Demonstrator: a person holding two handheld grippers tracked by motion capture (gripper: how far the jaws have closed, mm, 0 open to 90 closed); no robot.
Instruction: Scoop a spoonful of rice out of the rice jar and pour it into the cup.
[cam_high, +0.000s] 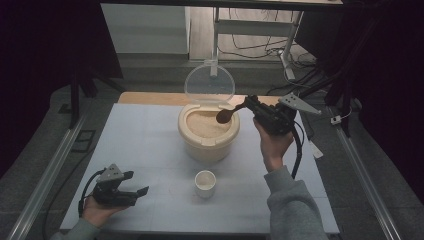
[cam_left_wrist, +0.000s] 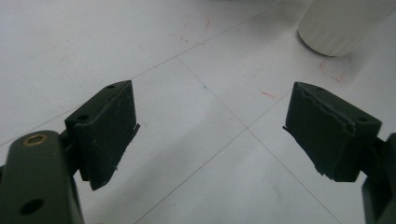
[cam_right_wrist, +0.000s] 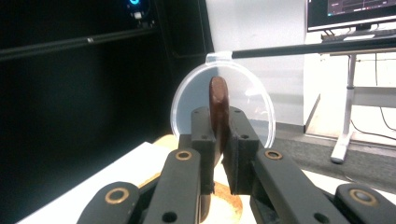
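The left hand (cam_high: 97, 207) rests low at the near left, palm up, cradling the left gripper (cam_high: 134, 184), which points toward the right with its jaws standing wide apart and nothing between them. The right forearm, in a grey sleeve (cam_high: 292, 210), reaches up and forward. The right hand (cam_high: 272, 142) holds the right gripper (cam_high: 248, 102) raised, pointing left, its jaws pressed tight together.

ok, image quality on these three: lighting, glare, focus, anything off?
High view: dim, with black edges; the pale grey table is evenly lit, and the clear round lid shows a faint sheen. Left gripper view: bright and washed out; the ribbed white cup is cropped at the top edge. Right gripper view: dark left half, bright right; the brown wooden spoon between the right gripper jaws is sharp.
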